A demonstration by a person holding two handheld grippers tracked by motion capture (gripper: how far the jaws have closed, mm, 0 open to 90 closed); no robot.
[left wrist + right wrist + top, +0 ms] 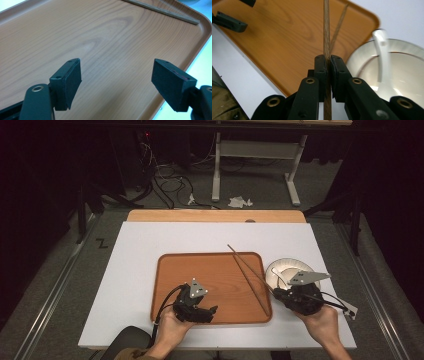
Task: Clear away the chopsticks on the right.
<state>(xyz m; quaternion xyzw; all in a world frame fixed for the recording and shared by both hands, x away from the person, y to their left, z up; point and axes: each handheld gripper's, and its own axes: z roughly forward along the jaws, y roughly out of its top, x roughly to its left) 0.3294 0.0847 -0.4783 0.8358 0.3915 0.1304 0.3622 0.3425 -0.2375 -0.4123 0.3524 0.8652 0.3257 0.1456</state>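
Two chopsticks matter: your right gripper [327, 67] is clamped on one chopstick [248, 265], pointing eleven o'clock over the tray [170, 265]. Lower it beside the second chopstick [162, 11]; left gripper [117, 82] gapes empty.

tray [200, 270] — orange-brown woodgrain | chopsticks [248, 271] — dark brown | bowl [280, 267] — seemingly white

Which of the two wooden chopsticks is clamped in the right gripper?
The thin brown wooden chopstick running between the right gripper jaws; the other chopstick lies on the orange wooden tray.

Bright table, dark surroundings, slight blur
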